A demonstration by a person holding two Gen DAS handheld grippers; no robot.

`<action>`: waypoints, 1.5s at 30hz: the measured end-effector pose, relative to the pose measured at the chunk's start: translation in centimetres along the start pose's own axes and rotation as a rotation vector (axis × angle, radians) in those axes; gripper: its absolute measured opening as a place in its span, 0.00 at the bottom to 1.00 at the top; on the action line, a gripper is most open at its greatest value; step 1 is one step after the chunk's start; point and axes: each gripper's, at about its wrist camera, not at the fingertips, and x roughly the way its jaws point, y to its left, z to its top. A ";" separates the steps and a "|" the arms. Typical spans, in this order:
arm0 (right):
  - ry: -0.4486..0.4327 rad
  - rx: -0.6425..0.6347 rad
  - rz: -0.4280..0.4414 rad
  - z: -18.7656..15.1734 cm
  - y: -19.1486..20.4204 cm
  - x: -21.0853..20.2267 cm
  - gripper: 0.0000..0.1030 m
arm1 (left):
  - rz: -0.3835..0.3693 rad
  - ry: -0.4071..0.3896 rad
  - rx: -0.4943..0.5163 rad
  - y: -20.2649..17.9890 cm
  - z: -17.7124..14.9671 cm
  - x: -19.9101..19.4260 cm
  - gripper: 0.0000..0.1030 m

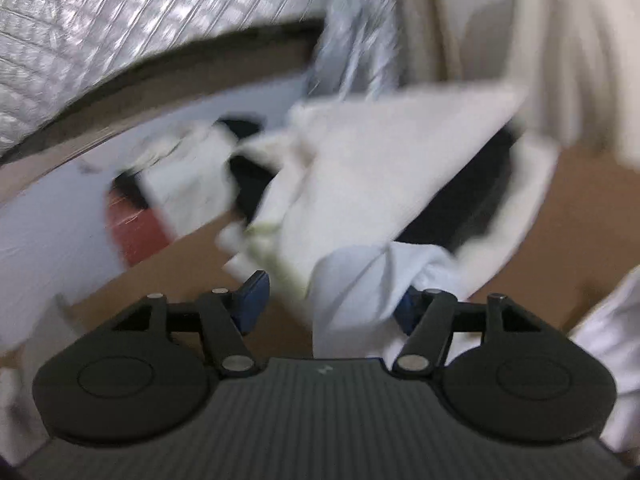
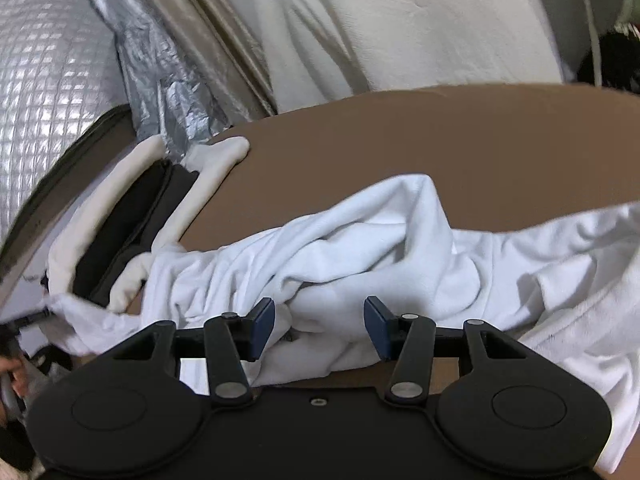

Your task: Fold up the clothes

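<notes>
A crumpled white garment point(image 2: 360, 240) lies across the brown table point(image 2: 440, 140). My right gripper point(image 2: 319, 326) is open, its blue pads on either side of a fold of the garment just below it. In the left wrist view, which is motion-blurred, my left gripper point(image 1: 332, 300) is open; a twisted end of the white garment point(image 1: 352, 288) hangs between the fingers and drapes over the right blue pad point(image 1: 406, 306). The left blue pad point(image 1: 252, 296) is bare.
A cream-edged black cushion or bag point(image 2: 132, 216) lies at the table's left end. Silver quilted foil point(image 2: 48, 80) and a white curtain point(image 2: 400, 20) stand behind. A heap of white and black clothes point(image 1: 240, 168) and a red item point(image 1: 136, 232) lie beyond the left gripper.
</notes>
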 end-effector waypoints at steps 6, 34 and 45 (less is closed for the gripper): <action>-0.025 -0.077 -0.046 0.2 0.9 -0.8 0.54 | -0.309 -0.082 -0.051 -2.7 -0.6 -3.0 0.63; 0.260 0.070 0.252 -2.2 2.1 3.2 0.57 | -0.715 0.105 -0.026 -11.4 -2.7 -2.1 0.93; 0.299 -0.138 0.210 -5.8 7.2 6.7 0.15 | -0.790 0.310 0.429 -21.6 -8.8 -3.3 0.94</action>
